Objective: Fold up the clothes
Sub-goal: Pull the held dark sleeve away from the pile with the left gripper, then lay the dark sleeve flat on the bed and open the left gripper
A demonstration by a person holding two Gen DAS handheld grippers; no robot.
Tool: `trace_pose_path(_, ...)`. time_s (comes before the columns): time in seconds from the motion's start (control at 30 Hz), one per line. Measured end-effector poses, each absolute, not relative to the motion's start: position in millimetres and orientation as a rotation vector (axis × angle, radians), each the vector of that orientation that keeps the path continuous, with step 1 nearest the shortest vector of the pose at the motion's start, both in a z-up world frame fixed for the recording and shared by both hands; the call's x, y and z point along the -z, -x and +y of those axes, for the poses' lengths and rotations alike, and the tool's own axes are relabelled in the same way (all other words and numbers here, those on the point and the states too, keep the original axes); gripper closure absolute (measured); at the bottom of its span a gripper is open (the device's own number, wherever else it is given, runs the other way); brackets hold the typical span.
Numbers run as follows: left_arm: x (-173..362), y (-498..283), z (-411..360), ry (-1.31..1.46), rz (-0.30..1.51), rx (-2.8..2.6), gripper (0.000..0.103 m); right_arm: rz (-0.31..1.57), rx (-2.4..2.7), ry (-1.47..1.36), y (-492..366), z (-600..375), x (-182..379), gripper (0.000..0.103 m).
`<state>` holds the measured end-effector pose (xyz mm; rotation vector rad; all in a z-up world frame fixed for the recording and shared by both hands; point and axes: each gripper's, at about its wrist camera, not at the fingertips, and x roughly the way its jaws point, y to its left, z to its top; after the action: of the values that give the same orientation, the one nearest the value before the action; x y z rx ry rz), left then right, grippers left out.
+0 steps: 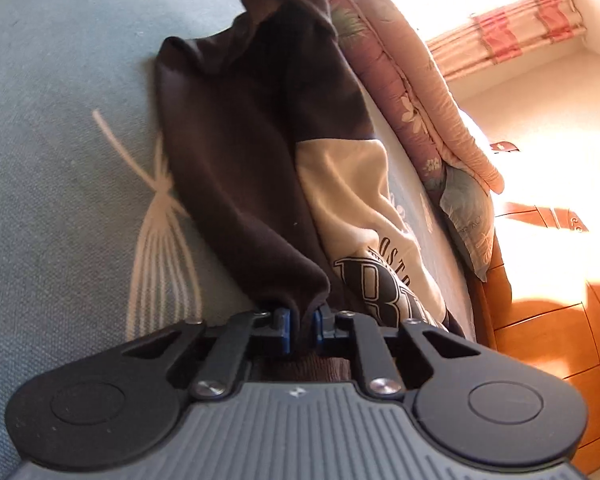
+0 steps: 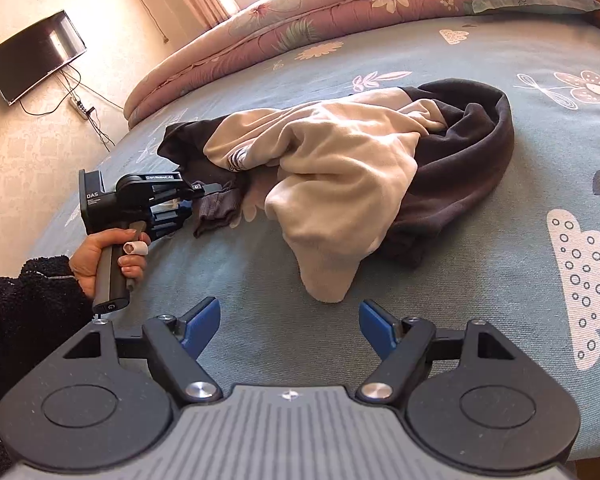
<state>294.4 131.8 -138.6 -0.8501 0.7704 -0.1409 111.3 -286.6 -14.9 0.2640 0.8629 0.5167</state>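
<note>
Lying crumpled on the bed [image 2: 480, 60], the sweatshirt [image 2: 340, 160] shows cream body and dark sleeves. Left gripper [image 1: 300, 322] has its jaws clenched on a dark sleeve [image 1: 236, 184] near the cuff. Right gripper [image 2: 290, 320] hovers just short of the cream fabric, jaws spread wide, holding nothing.

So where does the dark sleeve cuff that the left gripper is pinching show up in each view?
Left wrist view: the dark sleeve cuff sits bottom centre, clamped in the left gripper.
Right wrist view: the same cuff lies left of centre, at the tip of the left gripper held by the person's hand.
Shared landmark: the cream panel with dark lettering.
</note>
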Motion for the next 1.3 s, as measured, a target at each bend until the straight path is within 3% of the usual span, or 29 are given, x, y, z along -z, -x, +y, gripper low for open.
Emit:
trace_pose_path(0.1, 120.7, -291.6, 135.4, 0.772, 0.799, 0.127, 0.097, 0.866, -0.5, -0.25, -107.9, -289.3, 12.0, 0.022)
trace_pose_path(0.23, 94.2, -285.8, 148.3, 0.668, 0.814, 0.103, 0.097, 0.847, -0.492, -0.249, -105.9, -293.9, 5.6, 0.022)
trace_pose_path(0.7, 26.1, -242.3, 340.2, 0.42, 0.795, -0.344, 0.097, 0.844, -0.493, -0.2, -108.4, -282.9, -0.9, 0.021)
trace_pose_path(0.97, -6.4, -248.4, 391.8, 0.361, 0.715, -0.473, 0.096, 0.847, -0.465, -0.168, -114.7, -277.1, -6.8, 0.021)
trace_pose_path(1.03, -2.0, -248.6, 402.7, 0.387, 0.729, -0.503, 0.096, 0.855, -0.46, -0.165, -117.8, -275.8, -5.3, 0.021)
trace_pose_path(1.1, 7.9, -249.9, 408.0, 0.399, 0.767, -0.522, 0.089, 0.862, -0.457, -0.165, -120.9, -273.9, -3.2, 0.021)
trace_pose_path(1.3, 35.3, -248.9, 405.0, 0.408, 0.869, -0.534, 0.087, 0.869, -0.471, -0.162, -125.0, -265.1, -0.7, 0.021)
